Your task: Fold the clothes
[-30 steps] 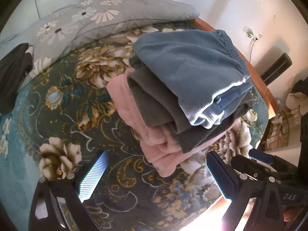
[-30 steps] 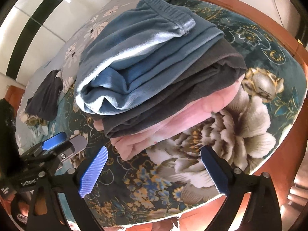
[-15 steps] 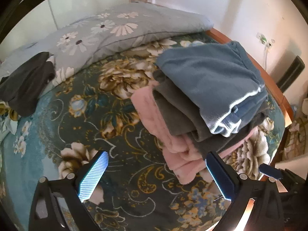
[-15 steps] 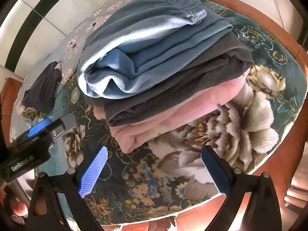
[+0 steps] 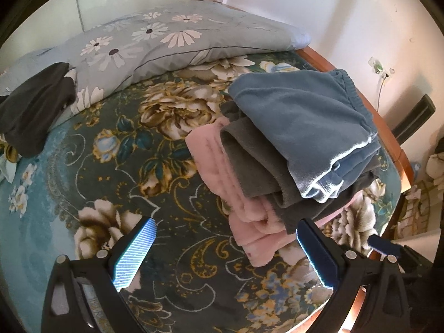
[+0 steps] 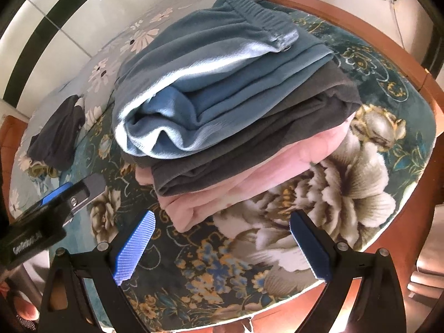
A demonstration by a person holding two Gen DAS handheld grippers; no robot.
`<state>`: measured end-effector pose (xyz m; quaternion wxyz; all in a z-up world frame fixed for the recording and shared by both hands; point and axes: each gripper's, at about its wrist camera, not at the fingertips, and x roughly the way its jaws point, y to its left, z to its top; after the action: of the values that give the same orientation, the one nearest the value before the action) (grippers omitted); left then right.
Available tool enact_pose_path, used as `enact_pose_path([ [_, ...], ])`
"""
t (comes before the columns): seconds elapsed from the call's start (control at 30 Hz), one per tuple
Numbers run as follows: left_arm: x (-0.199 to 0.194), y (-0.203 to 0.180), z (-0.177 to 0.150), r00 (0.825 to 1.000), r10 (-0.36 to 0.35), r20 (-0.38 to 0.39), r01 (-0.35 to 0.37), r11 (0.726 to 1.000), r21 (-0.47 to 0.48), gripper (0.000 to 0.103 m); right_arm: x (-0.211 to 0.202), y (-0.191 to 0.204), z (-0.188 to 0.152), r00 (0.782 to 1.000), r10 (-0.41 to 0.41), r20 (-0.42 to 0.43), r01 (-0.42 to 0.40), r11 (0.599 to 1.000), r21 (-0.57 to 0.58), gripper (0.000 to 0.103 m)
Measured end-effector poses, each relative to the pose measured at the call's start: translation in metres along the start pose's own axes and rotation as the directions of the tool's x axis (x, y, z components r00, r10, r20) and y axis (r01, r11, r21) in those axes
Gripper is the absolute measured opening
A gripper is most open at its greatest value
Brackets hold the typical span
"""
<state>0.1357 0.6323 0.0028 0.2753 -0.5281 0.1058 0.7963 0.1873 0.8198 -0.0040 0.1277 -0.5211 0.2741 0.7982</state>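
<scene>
Nearest the cameras, the left gripper [image 5: 223, 245] and right gripper [image 6: 222, 238] hang wide and empty over the floral bedspread [image 5: 111, 166]. Beyond lies the stack: pink garment [image 6: 249, 177], grey garment [image 6: 249, 138], blue sweatpants [image 6: 211, 63]. Farther off, a dark garment [image 5: 33, 108] touches the daisy-print quilt [image 5: 172, 36].

A stack of three folded garments [image 5: 283, 149] lies on the bed [image 5: 116, 172] at right of frame; the pillow [image 5: 166, 41] lies behind, a loose garment [image 5: 33, 111] at far left.
</scene>
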Motion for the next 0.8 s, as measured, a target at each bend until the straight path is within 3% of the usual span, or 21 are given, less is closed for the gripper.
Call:
enact_pose_path([
  [0.37, 0.005, -0.004, -0.005, 1.0, 0.001, -0.017, -0.001, 1.0, 0.03, 0.103, -0.008, -0.007, 0.007, 0.992, -0.104, 0.067, 0.104, 0.995, 0.007, 0.103],
  [0.8, 0.015, -0.016, -0.011, 0.999, 0.021, -0.036, -0.019, 0.997, 0.068, 0.103, -0.005, -0.016, 0.005, 0.991, -0.124, 0.056, 0.123, 0.992, 0.017, 0.103],
])
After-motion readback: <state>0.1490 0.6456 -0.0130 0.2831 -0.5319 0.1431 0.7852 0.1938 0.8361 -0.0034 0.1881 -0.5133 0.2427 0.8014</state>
